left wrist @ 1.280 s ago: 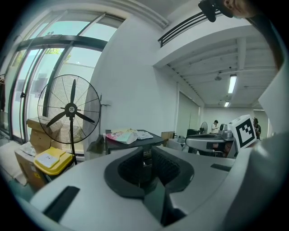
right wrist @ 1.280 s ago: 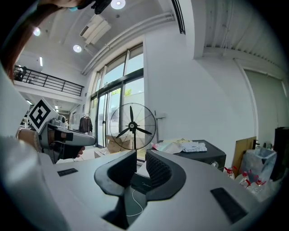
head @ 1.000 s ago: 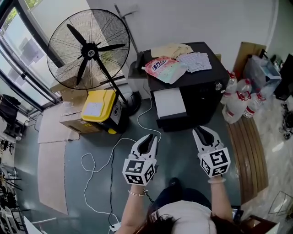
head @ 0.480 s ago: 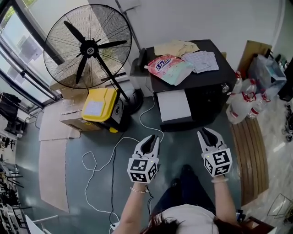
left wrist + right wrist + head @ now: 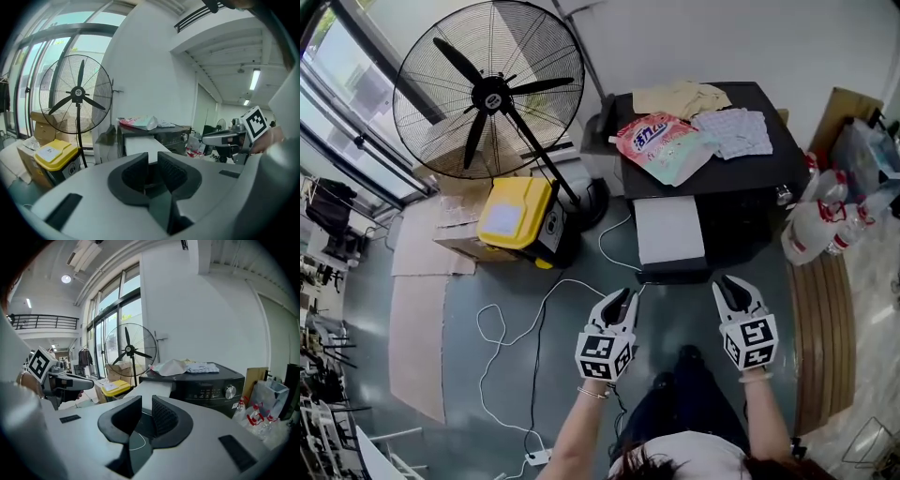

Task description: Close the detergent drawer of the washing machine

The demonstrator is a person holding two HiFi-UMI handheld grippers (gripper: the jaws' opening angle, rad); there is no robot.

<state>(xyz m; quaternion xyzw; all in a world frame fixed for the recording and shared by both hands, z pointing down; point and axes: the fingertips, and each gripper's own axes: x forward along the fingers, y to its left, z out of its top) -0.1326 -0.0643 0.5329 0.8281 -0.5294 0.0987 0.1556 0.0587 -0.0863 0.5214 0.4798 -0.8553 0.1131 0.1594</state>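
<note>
The black washing machine (image 5: 741, 187) stands against the far wall, and its white detergent drawer (image 5: 668, 231) sticks out toward me. My left gripper (image 5: 623, 296) hangs over the floor just below the drawer's front left corner, jaws together and holding nothing. My right gripper (image 5: 727, 281) hovers to the right of the drawer front, a short way from the machine, also shut and empty. The left gripper view looks past its jaws (image 5: 153, 161) at the drawer (image 5: 140, 144). In the right gripper view the drawer (image 5: 152, 389) lies just beyond the jaws (image 5: 146, 404).
A pink detergent bag (image 5: 661, 141) and folded cloths lie on the machine top. A large standing fan (image 5: 487, 89) and a yellow box (image 5: 516, 214) are to the left. A white cable (image 5: 534, 319) loops over the floor. Water bottles (image 5: 820, 225) and a wooden board (image 5: 820, 319) stand on the right.
Both grippers sit lower and slightly further right in the head view, and the machine has shifted right with them. The jaws look the same and the drawer still sticks out.
</note>
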